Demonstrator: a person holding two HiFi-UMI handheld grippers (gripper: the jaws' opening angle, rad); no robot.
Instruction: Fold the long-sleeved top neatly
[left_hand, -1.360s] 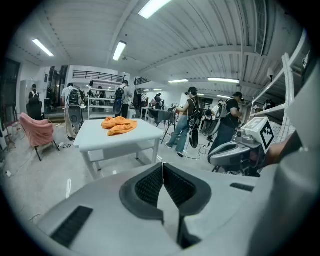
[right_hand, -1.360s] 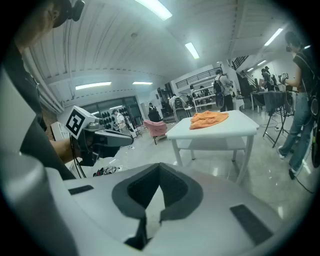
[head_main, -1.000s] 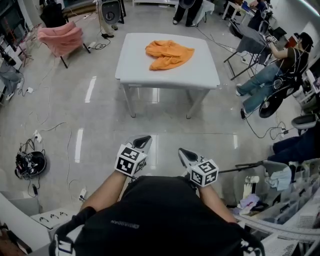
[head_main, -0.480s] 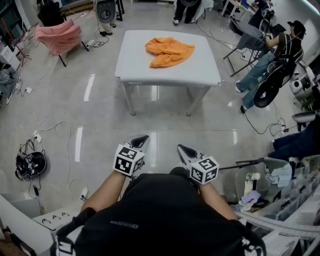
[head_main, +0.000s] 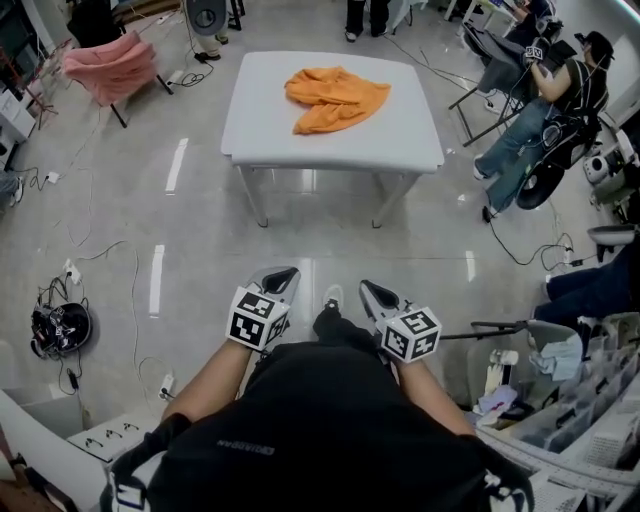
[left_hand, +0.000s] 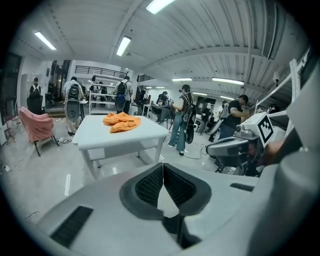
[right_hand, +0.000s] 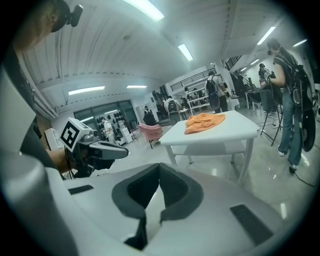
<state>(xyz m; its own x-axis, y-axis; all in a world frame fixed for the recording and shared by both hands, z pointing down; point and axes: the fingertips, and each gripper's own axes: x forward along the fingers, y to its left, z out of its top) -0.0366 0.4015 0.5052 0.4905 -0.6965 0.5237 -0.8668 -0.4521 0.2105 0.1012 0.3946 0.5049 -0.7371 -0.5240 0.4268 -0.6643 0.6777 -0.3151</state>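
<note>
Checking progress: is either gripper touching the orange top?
No, the orange top lies crumpled on the white table, apart from the left gripper and right gripper.

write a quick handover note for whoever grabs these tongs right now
Left tongs: shut, empty, held low in front.
Right tongs: shut, empty, beside the left pair.
Orange long-sleeved top: crumpled heap on the far half of the white table, which stands ahead across the floor, likely out of reach from here.
Done: nothing folded yet.
Left: walk up, open both tongs, spread the garment flat, fold sleeves in, then the body.
</note>
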